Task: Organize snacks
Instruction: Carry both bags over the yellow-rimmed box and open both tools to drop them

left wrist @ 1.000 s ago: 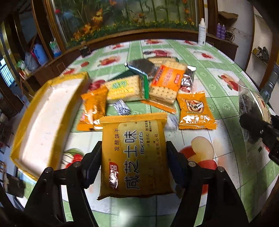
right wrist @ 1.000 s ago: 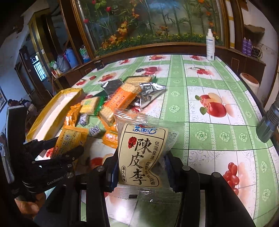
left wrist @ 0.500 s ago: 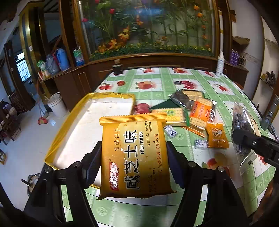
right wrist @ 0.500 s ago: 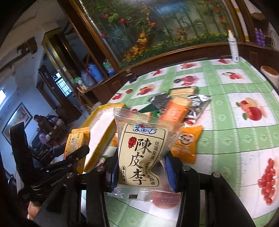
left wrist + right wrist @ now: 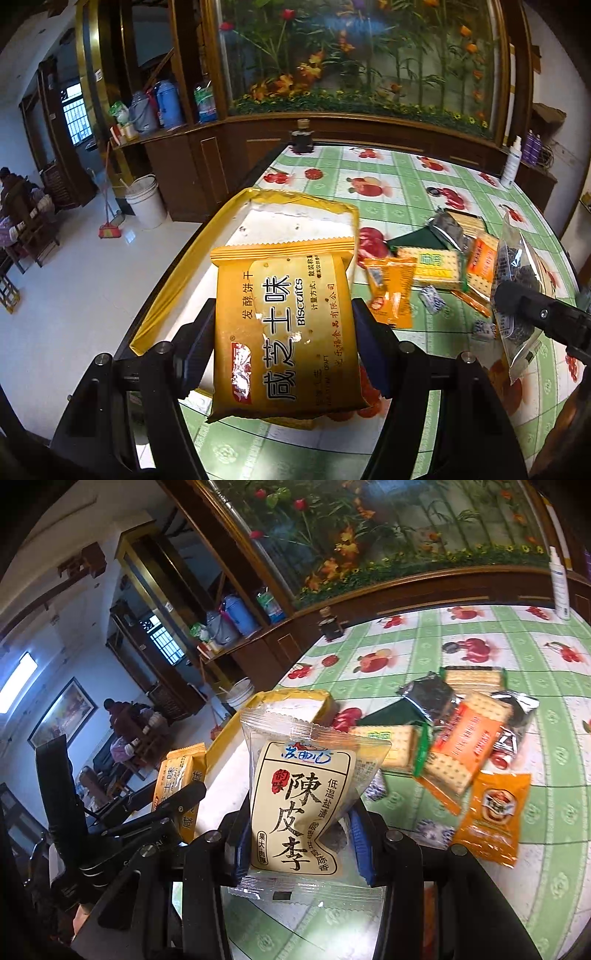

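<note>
My left gripper (image 5: 282,343) is shut on a yellow biscuit packet (image 5: 284,325) and holds it in the air over the near end of a yellow tray (image 5: 177,280) with a white bottom. My right gripper (image 5: 297,840) is shut on a clear plum snack packet (image 5: 303,797), held above the table to the right of the tray (image 5: 225,734). The left gripper with its biscuit packet (image 5: 177,779) shows at the left of the right wrist view. The right gripper's plum packet (image 5: 517,280) shows at the right of the left wrist view.
A pile of snacks lies on the green fruit-print tablecloth (image 5: 399,192): cracker packs (image 5: 461,749), an orange sachet (image 5: 491,812), an orange packet (image 5: 391,291), silver wrappers (image 5: 517,709). A dark jar (image 5: 301,138) and a white spray bottle (image 5: 511,166) stand at the far edge.
Both grippers have swung left with their packets still held. The tray now sits behind the biscuit packet, and the snack pile has shifted to the right of both views.
</note>
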The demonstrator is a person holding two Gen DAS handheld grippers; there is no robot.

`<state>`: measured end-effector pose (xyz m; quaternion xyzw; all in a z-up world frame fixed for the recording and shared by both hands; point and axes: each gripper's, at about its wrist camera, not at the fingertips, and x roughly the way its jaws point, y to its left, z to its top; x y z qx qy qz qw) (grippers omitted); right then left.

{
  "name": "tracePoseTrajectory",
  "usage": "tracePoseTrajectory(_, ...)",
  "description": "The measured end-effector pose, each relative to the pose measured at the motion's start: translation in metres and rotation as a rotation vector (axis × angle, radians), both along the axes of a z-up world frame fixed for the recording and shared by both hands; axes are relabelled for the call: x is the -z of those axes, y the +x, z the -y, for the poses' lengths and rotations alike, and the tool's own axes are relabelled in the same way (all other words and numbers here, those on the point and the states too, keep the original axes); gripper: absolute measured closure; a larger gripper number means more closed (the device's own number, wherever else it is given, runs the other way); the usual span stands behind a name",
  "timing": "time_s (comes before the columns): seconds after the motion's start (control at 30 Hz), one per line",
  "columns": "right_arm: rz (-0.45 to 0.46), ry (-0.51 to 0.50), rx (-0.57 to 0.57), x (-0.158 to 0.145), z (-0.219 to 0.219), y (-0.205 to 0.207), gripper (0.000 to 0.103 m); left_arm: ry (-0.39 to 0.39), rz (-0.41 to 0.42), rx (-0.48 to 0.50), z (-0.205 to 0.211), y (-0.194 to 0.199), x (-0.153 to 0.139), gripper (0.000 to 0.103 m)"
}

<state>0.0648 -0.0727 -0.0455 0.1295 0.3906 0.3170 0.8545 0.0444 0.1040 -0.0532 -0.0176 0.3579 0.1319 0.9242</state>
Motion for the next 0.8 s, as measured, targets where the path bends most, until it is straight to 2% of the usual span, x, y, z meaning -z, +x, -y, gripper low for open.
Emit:
tracePoseTrajectory(0.17,-0.015,0.019,-0.072,0.0,-0.04,0.032,0.058,-0.048,-0.01,-0.065,-0.037,0.011,0.005,0.034)
tracePoseTrajectory(0.33,-0.011,-0.018,-0.16,0.005,-0.1,0.061,0.058,-0.123,-0.041,-0.11,-0.068,0.022,0.018,0.034)
tracePoseTrajectory(0.47,-0.007,-0.105,-0.208,0.02,-0.147,0.085,0.058,-0.17,-0.075,-0.113,-0.078,0.029,0.034,0.034)
tracePoseTrajectory(0.6,-0.014,-0.211,-0.248,0.042,-0.185,0.103,0.058,-0.175,-0.103,-0.111,-0.08,0.034,0.046,0.034)
tracePoseTrajectory(0.8,-0.019,-0.289,-0.275,0.061,-0.21,0.11,0.057,-0.177,-0.124,-0.122,-0.089,0.036,0.054,0.033)
